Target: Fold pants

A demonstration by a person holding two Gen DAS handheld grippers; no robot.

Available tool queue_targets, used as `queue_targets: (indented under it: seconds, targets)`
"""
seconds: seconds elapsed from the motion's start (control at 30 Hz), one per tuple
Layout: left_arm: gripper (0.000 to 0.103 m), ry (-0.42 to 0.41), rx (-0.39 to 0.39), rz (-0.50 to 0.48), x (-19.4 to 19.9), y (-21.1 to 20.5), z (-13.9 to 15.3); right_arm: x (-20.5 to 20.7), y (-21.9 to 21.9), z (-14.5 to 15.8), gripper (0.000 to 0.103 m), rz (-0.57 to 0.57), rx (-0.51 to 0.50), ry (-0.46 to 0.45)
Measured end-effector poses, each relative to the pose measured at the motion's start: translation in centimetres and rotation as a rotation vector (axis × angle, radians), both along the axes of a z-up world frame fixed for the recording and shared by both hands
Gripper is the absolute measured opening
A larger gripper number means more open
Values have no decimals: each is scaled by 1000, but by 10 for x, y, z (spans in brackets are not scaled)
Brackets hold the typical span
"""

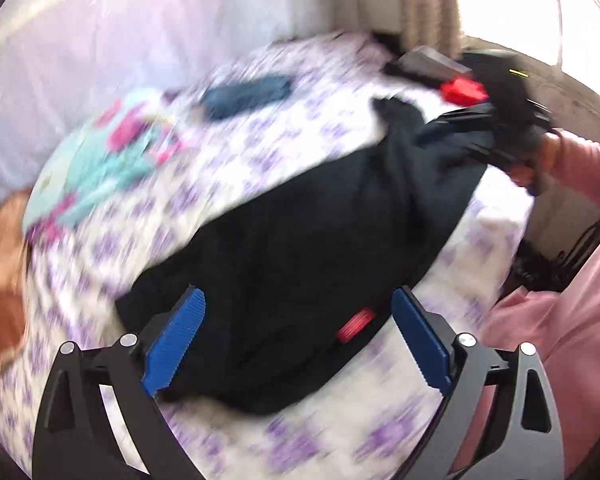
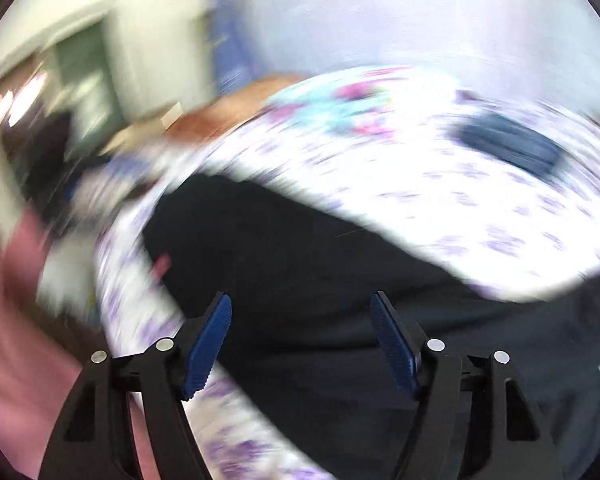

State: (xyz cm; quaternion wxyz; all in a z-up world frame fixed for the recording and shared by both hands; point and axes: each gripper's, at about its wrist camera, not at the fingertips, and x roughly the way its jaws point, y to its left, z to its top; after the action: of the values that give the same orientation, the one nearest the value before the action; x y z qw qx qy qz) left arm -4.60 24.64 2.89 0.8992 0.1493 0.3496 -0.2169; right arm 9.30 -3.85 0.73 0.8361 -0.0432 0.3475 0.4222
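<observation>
1. Pants point(image 1: 300, 240), black and bunched into a long heap, lay slantwise across the bed point(image 1: 340, 432), which was the largest thing in view, with its white sheet printed in purple flowers; the right wrist view showed the same dark cloth point(image 2: 320, 280) filling the space under that gripper.
2. A pillow point(image 1: 96, 156) in turquoise with pink blotches sat at the far end of the sheet, well apart from the pants.
3. A pink sleeve point(image 1: 584, 172) reached in from the right edge, the hand hidden behind the tool it held.
4. A folded dark blue cloth point(image 1: 246, 94) lay flat near the pillow, also clear of the pants.
5. Left gripper point(image 1: 298, 312) hung over the near end of the pants with its blue fingers spread wide, gripping nothing.
6. Right gripper point(image 2: 302, 316) likewise had its fingers parted above the black cloth, nothing pinched between them; its body point(image 1: 500, 80) showed at the far end of the pants.
7. A small red tag point(image 1: 356, 325) sat on the pants between the left fingers.
8. Both views were smeared by blur, so finer folds could not be made out.
</observation>
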Motion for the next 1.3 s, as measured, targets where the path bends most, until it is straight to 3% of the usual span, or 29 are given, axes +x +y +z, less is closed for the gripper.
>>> queue_targets:
  seconds: [0.07,0.17,0.23,0.33,0.4,0.47,0.67,0.77,0.8,0.87,0.9,0.93,0.97,1.1,1.3]
  targets:
    - [92,-32,-70,-63,6,-33,8,28,-35,7,74,-175,54,53]
    - [92,10,-207,-150,28,-78,2,76,-92,12,75,-463,122,147]
    - [92,65,-251,-180,50,-112,-16,104,-120,11,75,-594,150,206]
    - [91,238,-341,-199,89,-150,-55,150,-145,2,75,-729,104,268]
    - [88,362,-395,-194,111,-169,-84,176,-152,-7,75,-776,80,299]
    - [83,427,-393,-182,118,-180,-109,204,-154,-23,75,-840,15,326]
    - [84,406,-415,-204,111,-178,-115,270,-136,-71,74,-916,-162,434]
    - [84,410,-435,-212,113,-175,-113,281,-124,-88,75,-929,-249,442]
    - [84,411,-439,-213,115,-174,-113,280,-119,-88,70,-921,-281,412]
    - [84,411,-441,-215,115,-171,-114,275,-117,-86,53,-915,-315,384]
    - [84,409,-440,-215,116,-172,-114,272,-121,-84,34,-914,-313,384]
    - [84,409,-439,-215,116,-171,-113,269,-127,-82,14,-906,-292,397]
    - [84,407,-437,-216,116,-172,-113,266,-134,-79,9,-896,-266,417]
    - [84,399,-425,-219,117,-173,-113,242,-162,-47,8,-852,-107,393]
    - [84,355,-384,-215,107,-178,-110,158,-232,32,8,-774,324,282]
